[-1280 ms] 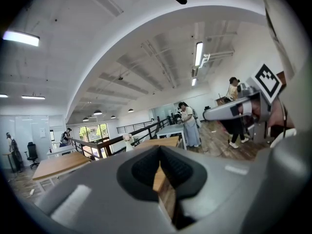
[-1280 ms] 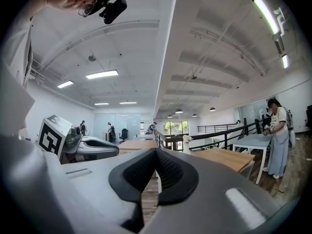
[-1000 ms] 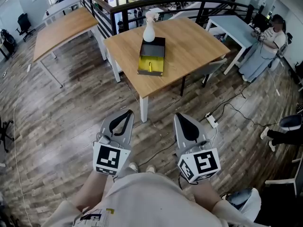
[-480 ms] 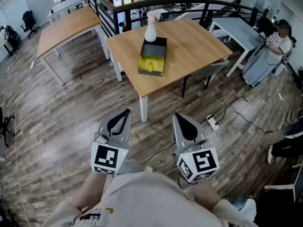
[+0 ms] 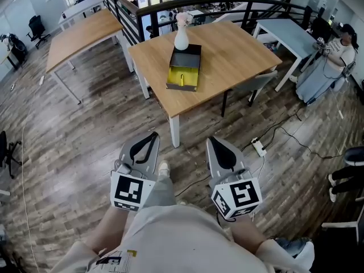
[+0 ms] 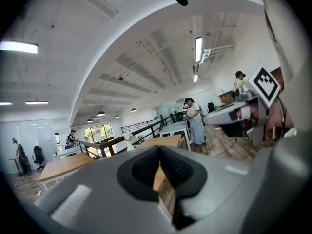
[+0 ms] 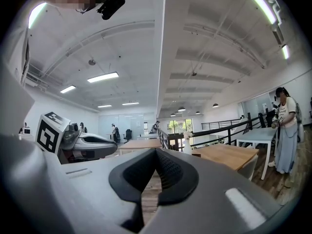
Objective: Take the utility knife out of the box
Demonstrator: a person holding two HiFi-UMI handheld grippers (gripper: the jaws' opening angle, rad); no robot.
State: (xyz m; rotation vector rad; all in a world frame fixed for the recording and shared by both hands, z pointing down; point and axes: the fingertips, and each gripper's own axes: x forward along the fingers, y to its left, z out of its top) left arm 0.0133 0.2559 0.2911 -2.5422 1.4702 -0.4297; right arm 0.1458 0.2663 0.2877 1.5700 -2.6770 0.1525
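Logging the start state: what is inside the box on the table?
The box lies open. Its yellow half holds one slim object, too small to identify. The black half looks empty. Anything under that object is hidden.

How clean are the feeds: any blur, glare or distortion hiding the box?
Head view: sharp, evenly lit, bowed at the edges; the box shows clearly. Left gripper view and right gripper view: strong fisheye, dark corners, soft close-up jaws, bright ceiling lights.

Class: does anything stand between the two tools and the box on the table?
Nothing visible does. Only wooden floor separates the left tool and right tool from the table; the white bottle stands beyond the box, on its far side.
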